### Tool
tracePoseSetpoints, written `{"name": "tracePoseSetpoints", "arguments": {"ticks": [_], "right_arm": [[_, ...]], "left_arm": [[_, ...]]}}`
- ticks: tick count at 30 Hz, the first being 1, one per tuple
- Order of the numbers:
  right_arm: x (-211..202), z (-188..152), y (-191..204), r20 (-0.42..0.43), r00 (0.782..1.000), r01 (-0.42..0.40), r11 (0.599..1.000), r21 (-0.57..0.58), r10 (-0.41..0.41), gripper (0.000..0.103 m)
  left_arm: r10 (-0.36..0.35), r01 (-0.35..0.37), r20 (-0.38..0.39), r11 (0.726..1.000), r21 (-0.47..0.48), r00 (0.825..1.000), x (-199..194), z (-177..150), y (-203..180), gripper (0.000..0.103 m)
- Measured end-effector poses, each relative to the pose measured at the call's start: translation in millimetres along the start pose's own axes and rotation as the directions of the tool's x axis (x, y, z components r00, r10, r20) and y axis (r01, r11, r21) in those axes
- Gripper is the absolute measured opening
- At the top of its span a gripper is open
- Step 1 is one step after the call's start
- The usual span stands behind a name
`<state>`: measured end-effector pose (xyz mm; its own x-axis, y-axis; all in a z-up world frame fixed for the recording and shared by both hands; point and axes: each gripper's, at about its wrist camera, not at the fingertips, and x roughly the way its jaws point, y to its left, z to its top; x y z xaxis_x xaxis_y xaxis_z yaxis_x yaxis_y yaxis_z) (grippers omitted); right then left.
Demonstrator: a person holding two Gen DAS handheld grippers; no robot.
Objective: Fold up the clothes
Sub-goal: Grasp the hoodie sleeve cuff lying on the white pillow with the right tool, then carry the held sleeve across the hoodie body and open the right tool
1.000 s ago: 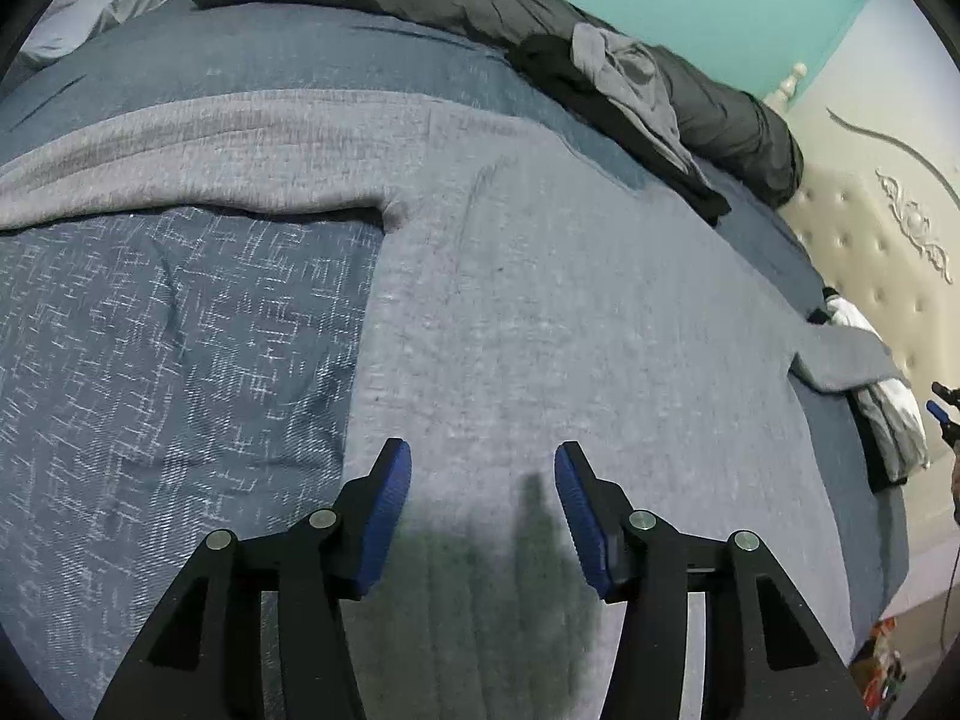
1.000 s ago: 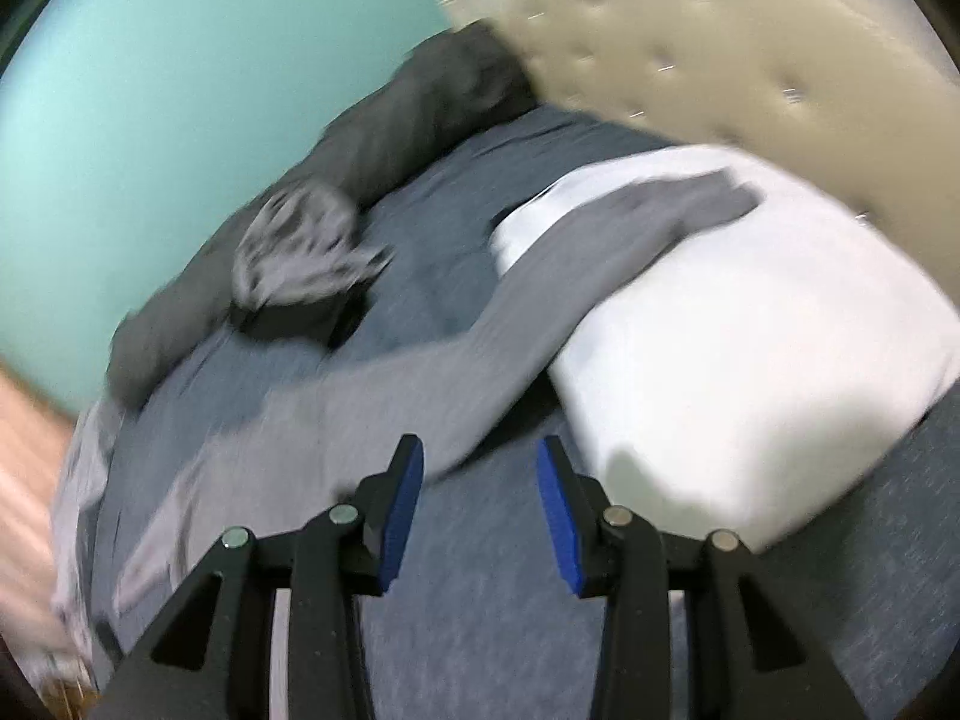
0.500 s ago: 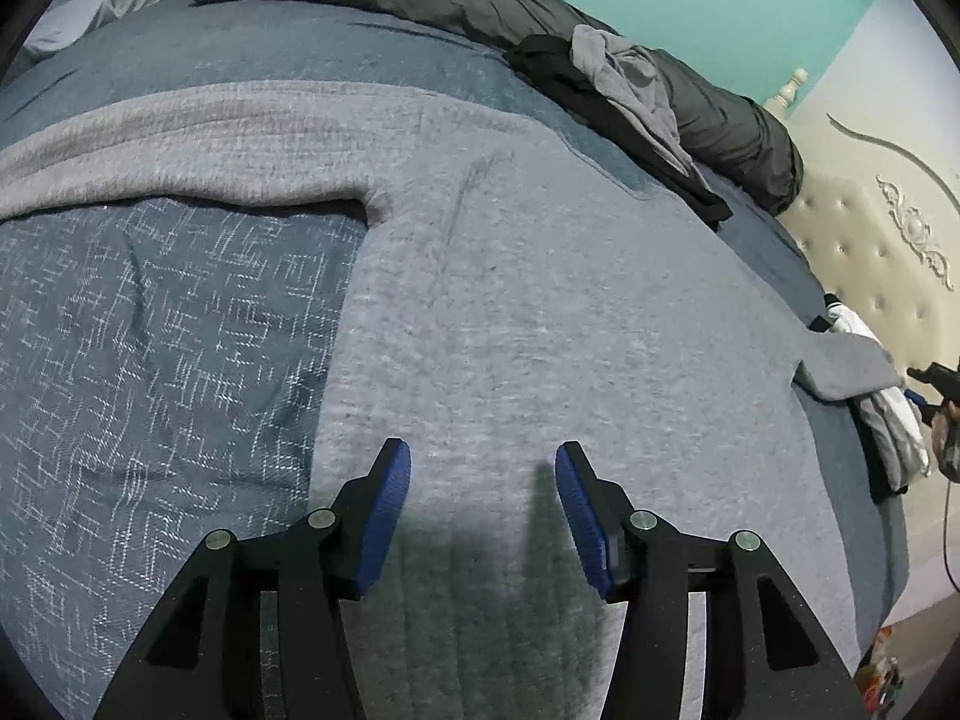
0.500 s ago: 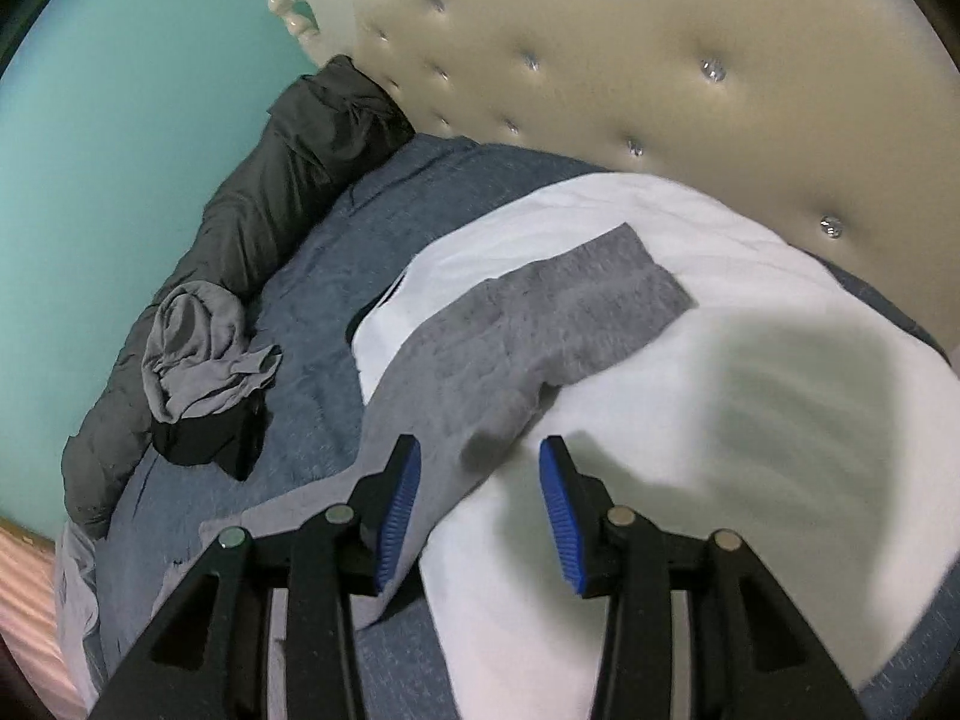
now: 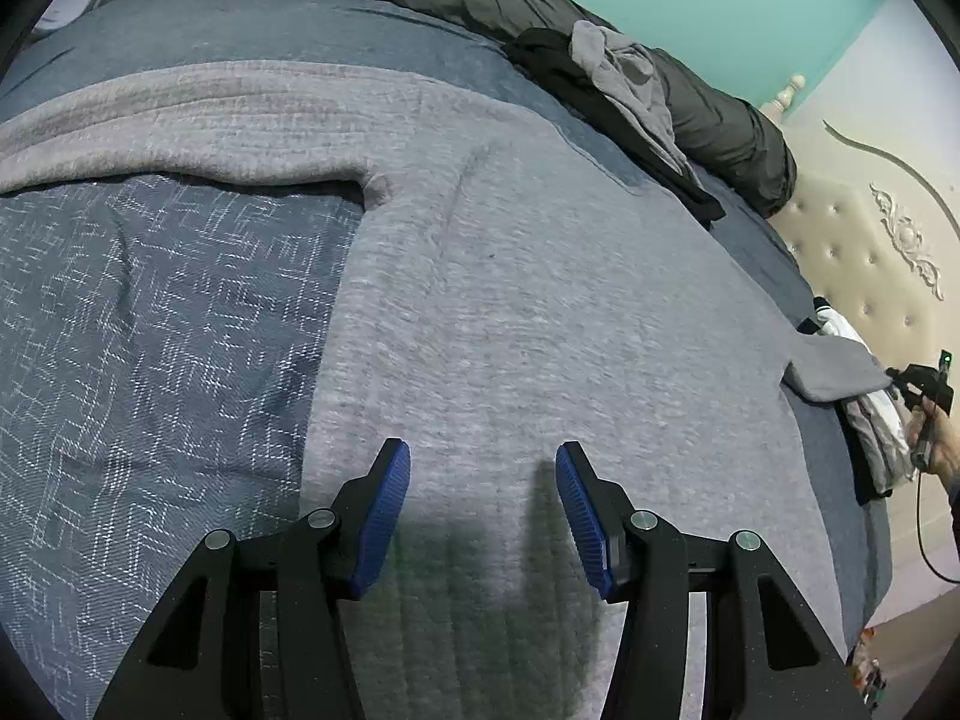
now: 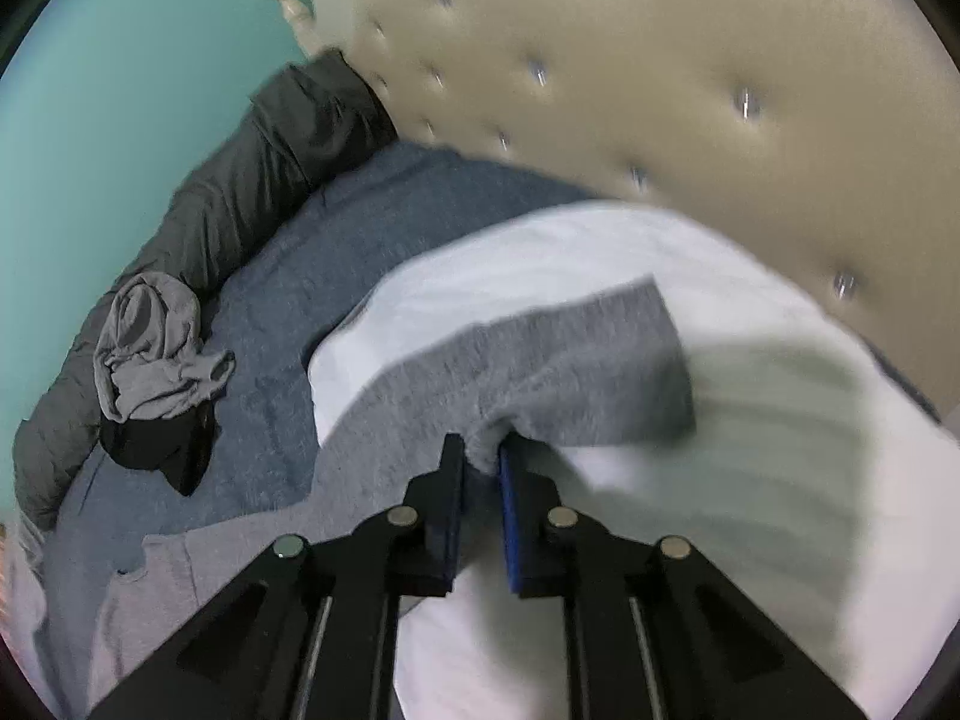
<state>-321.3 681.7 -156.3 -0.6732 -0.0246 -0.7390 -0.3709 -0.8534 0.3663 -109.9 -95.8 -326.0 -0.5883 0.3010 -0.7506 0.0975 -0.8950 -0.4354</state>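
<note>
The right gripper (image 6: 481, 456) is clamped on a fold of a grey sweater's sleeve (image 6: 558, 372), which lies over a white pillow (image 6: 750, 420) at frame centre. The left gripper (image 5: 483, 468) hovers with jaws spread above the sweater's body (image 5: 540, 312). The sweater lies flat on the blue bedspread (image 5: 150, 330), its long axis running left to right across the frame. No writing is legible.
</note>
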Motion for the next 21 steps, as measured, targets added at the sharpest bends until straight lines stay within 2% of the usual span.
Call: {"name": "tracePoseSetpoints", "arguments": {"ticks": [11,16,21], "right_arm": [[-35,-9,79,0.109,0.983,-0.120,0.971,-0.208,0.145,0.006],[-38,-28,166,0.048,0.956,-0.264,0.918,-0.296,0.290,0.006],[-41,-67,249,-0.041,0.910,-0.399,0.845,-0.356,0.413,0.006]], "left_arm": [[-0.039,0.039,0.008,0.999,-0.020,0.999,-11,-2,0,0.055],[-0.060,0.060,-0.001,0.998,-0.005,0.998,-18,-8,-1,0.055],[-0.084,0.084,-0.005,0.996,-0.015,0.996,-27,-14,7,0.055]]}}
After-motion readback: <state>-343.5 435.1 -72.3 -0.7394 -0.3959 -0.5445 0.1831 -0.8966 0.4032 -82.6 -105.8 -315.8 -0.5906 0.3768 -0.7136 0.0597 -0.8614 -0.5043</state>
